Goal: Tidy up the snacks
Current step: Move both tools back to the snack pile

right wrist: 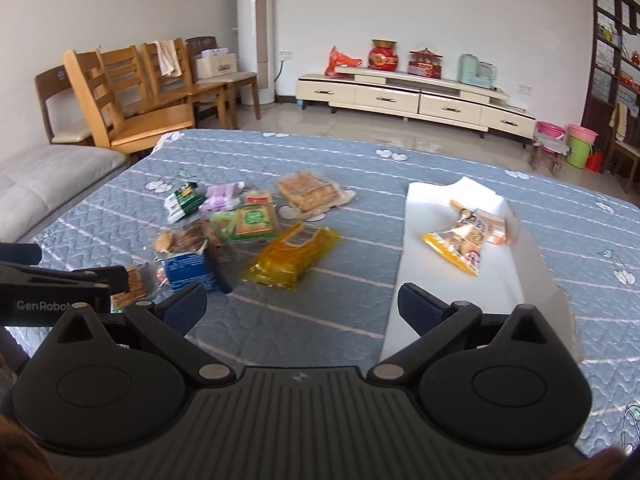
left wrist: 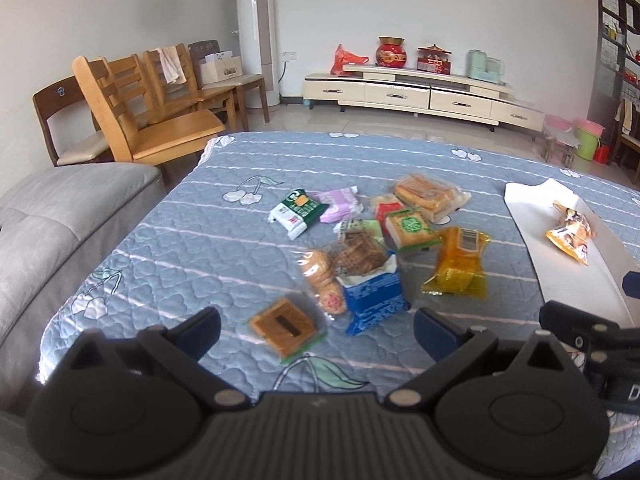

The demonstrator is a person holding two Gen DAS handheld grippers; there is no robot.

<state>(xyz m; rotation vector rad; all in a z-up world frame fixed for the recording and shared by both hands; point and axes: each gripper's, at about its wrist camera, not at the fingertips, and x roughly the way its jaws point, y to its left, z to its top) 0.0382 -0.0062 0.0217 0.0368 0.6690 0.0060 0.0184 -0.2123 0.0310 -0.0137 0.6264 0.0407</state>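
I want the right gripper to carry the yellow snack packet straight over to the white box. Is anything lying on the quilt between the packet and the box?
Nothing visible. Between the yellow snack packet and the near wall of the white box lies only bare blue quilt. The other snacks are piled to its left and behind it. The right gripper is open, with nothing between it and the packet.

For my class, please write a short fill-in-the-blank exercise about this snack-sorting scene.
1. Both the left gripper and the right gripper are ____.
2. The white tray holds a snack in an orange-and-____ wrapper.
3. The loose pile of snacks lies on a quilted cover coloured ____.
4. The big yellow packet lies ____ the tray.

Missing words: open; white; blue; outside
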